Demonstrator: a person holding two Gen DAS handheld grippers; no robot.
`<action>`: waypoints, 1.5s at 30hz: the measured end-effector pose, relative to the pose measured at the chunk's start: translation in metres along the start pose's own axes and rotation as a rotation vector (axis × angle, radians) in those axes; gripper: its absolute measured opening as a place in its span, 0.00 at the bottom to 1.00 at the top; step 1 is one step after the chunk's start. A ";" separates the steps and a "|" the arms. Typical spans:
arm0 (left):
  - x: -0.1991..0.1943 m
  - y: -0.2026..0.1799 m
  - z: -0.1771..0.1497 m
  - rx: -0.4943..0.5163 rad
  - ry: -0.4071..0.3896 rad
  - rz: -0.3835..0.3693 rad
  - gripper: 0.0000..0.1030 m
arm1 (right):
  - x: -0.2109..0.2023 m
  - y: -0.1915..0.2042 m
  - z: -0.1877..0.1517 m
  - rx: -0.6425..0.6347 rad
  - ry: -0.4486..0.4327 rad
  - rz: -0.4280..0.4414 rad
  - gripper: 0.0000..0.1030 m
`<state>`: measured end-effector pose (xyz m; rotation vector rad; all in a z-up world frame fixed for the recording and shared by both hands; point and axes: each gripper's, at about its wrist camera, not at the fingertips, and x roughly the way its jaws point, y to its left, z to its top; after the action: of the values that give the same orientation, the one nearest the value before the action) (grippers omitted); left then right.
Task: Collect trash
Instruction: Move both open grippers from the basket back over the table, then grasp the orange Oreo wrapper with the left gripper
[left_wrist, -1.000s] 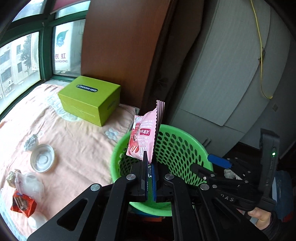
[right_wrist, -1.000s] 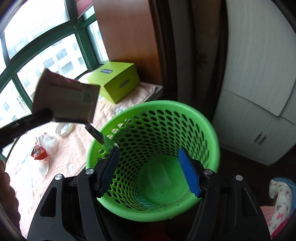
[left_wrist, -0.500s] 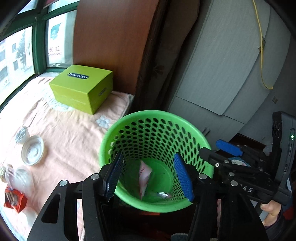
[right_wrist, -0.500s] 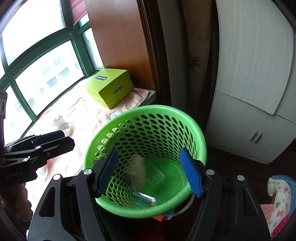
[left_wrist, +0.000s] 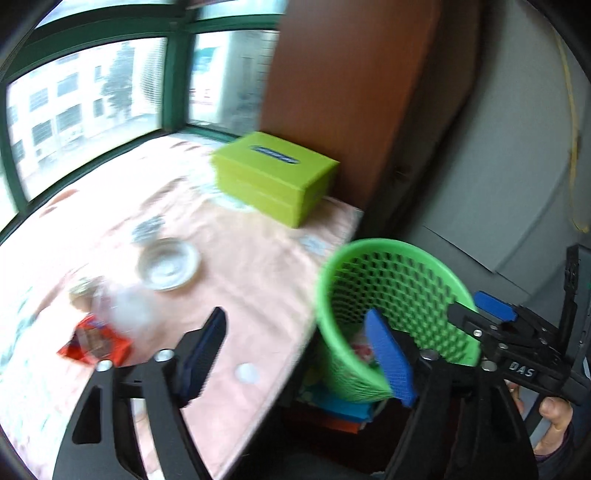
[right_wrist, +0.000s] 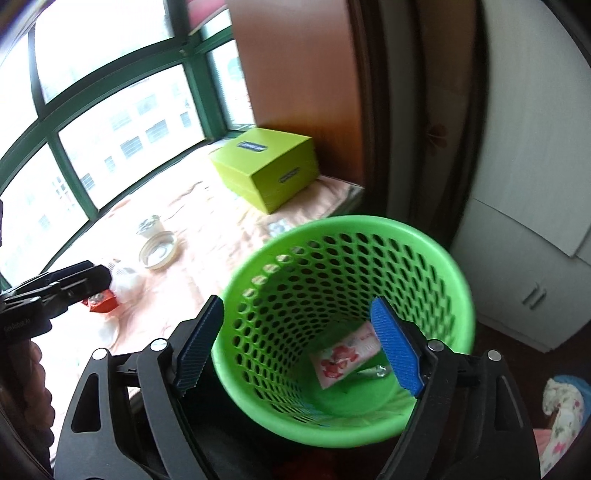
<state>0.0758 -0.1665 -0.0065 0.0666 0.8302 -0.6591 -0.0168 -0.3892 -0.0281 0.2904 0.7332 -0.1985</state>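
Note:
A pink snack wrapper (right_wrist: 343, 360) lies at the bottom of the green mesh basket (right_wrist: 332, 221), beside a small silvery wrapper (right_wrist: 373, 371). My right gripper (right_wrist: 298, 349) hangs over the basket, its jaws opening and holding nothing. My left gripper (left_wrist: 295, 350) is over the table's edge, left of the basket (left_wrist: 369, 244), its jaws opening and empty. On the pink cloth lie a red wrapper (left_wrist: 96, 343), a clear plastic cup (left_wrist: 125, 306) and a white lid (left_wrist: 168, 264). The left wrist view is blurred.
A lime-green box (left_wrist: 275, 177) stands at the table's far end against a brown panel. A crumpled cup (right_wrist: 149, 223) lies behind the white lid (right_wrist: 159, 253). Grey cabinets are behind the basket. Coloured items sit under the basket on the floor.
The left gripper let go of the pink wrapper, which dropped into the basket. It then swung left towards the table. Both grippers' jaws spread wider.

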 end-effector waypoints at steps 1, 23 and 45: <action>-0.004 0.009 -0.001 -0.017 -0.007 0.020 0.79 | 0.003 0.005 0.001 -0.007 0.002 0.011 0.81; -0.071 0.176 -0.039 -0.360 -0.065 0.319 0.79 | 0.074 0.161 0.007 -0.300 0.081 0.258 0.83; -0.073 0.222 -0.071 -0.487 -0.035 0.341 0.79 | 0.160 0.278 0.009 -0.588 0.175 0.328 0.71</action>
<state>0.1187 0.0703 -0.0472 -0.2396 0.9001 -0.1269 0.1826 -0.1430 -0.0777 -0.1373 0.8705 0.3567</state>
